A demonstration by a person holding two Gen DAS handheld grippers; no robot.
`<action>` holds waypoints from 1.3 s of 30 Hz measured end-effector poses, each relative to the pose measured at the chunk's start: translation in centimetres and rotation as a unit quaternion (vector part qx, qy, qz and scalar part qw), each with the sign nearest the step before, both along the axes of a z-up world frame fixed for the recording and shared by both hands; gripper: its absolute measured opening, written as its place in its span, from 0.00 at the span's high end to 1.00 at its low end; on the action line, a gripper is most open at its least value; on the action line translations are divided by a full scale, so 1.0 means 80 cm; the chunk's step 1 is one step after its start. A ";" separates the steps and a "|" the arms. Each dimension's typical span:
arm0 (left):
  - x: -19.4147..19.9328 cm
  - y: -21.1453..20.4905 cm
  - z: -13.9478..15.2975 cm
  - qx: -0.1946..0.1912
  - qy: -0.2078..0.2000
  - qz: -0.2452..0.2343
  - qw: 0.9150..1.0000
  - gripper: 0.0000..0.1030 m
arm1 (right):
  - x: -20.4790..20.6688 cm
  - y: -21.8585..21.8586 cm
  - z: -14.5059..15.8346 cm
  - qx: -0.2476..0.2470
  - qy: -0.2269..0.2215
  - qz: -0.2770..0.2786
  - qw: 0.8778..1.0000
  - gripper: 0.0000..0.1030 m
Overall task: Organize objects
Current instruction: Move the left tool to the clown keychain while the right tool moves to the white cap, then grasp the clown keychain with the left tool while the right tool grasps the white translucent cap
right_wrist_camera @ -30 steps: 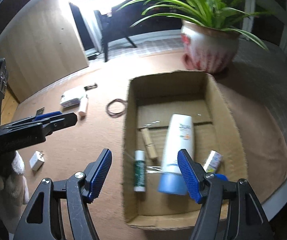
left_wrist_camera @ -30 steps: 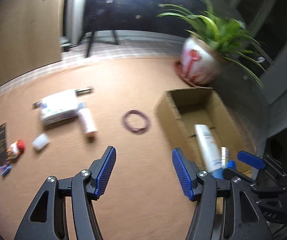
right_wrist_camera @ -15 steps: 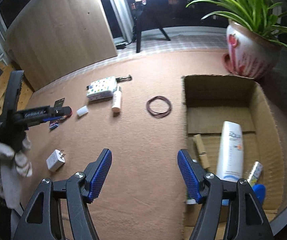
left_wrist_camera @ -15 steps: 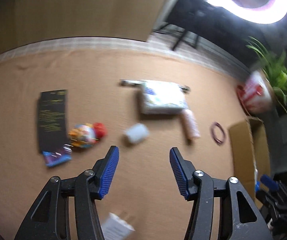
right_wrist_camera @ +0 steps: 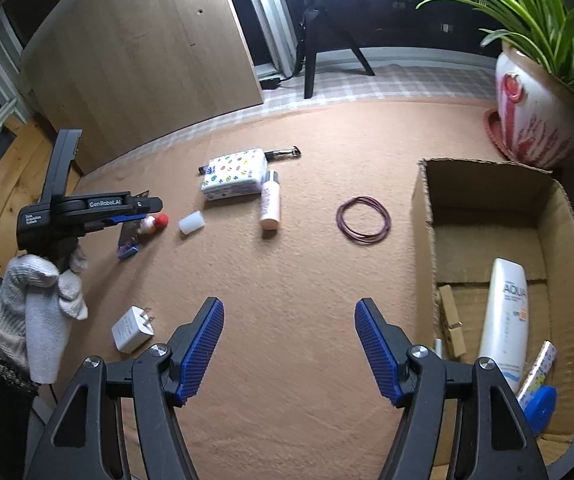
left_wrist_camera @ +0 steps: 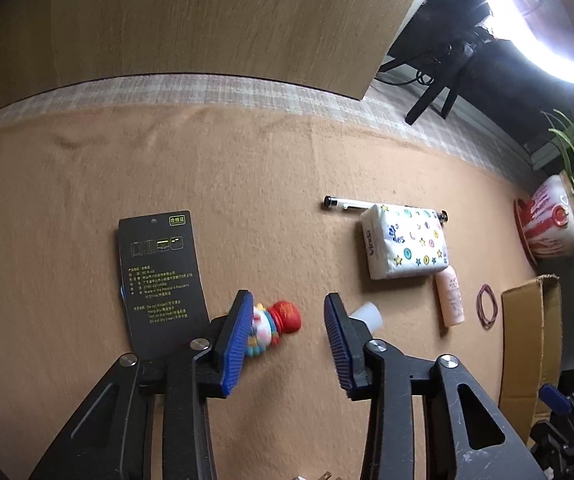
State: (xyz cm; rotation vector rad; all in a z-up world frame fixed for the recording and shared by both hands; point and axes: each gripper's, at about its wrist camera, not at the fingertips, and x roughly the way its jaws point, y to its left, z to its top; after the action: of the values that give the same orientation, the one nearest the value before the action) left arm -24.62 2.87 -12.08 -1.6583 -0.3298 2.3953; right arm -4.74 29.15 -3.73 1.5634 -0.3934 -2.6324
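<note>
1. The tabletop (right_wrist_camera: 287,280) is covered in a matt, felt-like tan cloth with a rough nap.
2. The cardboard box (right_wrist_camera: 423,200) is made of brown corrugated board with raw edges.
3. The tissue pack (left_wrist_camera: 405,242) is wrapped in glossy printed plastic film.
4. Both left tongs (left_wrist_camera: 285,340) and right tongs (right_wrist_camera: 287,354) are built of matt black plastic, with ribbed blue pads (right_wrist_camera: 201,350) and metal rivets.
5. The panel (right_wrist_camera: 139,64) behind is seen as pale wood grain.
6. The plant pot (right_wrist_camera: 535,112) is glazed and shiny.

Colourful clown toy (left_wrist_camera: 273,326) on its side on mat, beside black card (left_wrist_camera: 159,276).
</note>
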 end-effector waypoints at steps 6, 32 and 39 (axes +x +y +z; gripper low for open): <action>-0.010 0.008 -0.011 -0.017 -0.012 -0.016 1.000 0.63 | -0.016 -0.013 0.001 -0.007 0.000 0.012 1.000 0.37; 0.069 0.007 -0.014 -0.004 -0.004 -0.051 0.999 0.52 | -0.179 -0.104 -0.069 -0.053 -0.080 0.059 0.994 0.38; 0.074 0.010 -0.013 -0.012 0.011 -0.054 0.998 0.51 | -0.201 -0.128 -0.089 -0.027 -0.095 0.064 0.993 0.38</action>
State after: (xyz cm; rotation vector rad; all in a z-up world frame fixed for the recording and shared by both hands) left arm -18.73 3.63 -13.09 -1.6166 -0.2029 2.3448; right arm -20.84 18.93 -10.88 1.7652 -0.3579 -2.3685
